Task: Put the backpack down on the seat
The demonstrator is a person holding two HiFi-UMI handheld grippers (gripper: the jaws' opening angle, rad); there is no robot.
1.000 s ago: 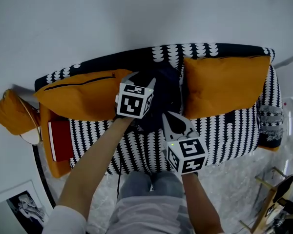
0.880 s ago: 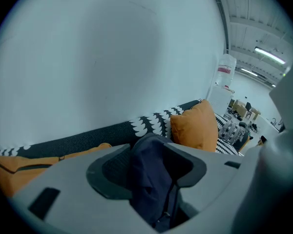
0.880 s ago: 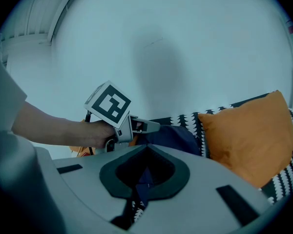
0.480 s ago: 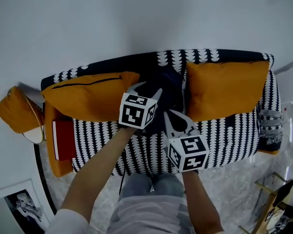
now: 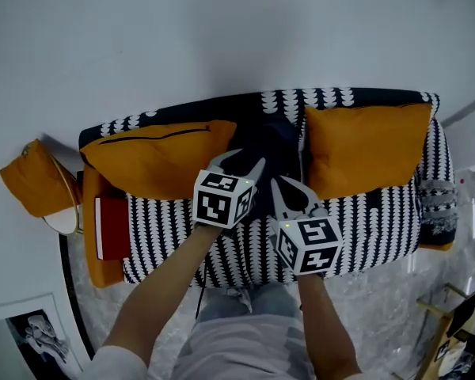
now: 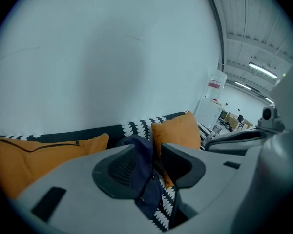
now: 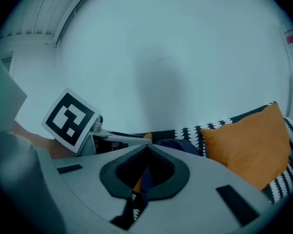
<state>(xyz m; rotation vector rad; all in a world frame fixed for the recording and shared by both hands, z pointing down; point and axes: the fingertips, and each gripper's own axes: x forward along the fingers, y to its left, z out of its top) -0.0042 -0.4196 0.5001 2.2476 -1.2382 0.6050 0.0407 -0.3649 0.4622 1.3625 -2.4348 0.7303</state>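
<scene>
Navy backpack (image 5: 269, 142) sits on sofa seat (image 5: 364, 212) between orange cushions (image 5: 368, 145); set-down looks done. Left tongs (image 5: 241, 161) released, jaws just narrowing, gripping nothing. Right tongs (image 5: 290, 187) clenched.

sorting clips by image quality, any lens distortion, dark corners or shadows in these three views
Head view: evenly lit and fairly sharp, though the sofa bows from the wide lens. Left gripper view: heavy fisheye with black corners, and the backpack reads dim and bluish. Right gripper view: the same fisheye and dark corners, plus a soft shadow on the wall.
</scene>
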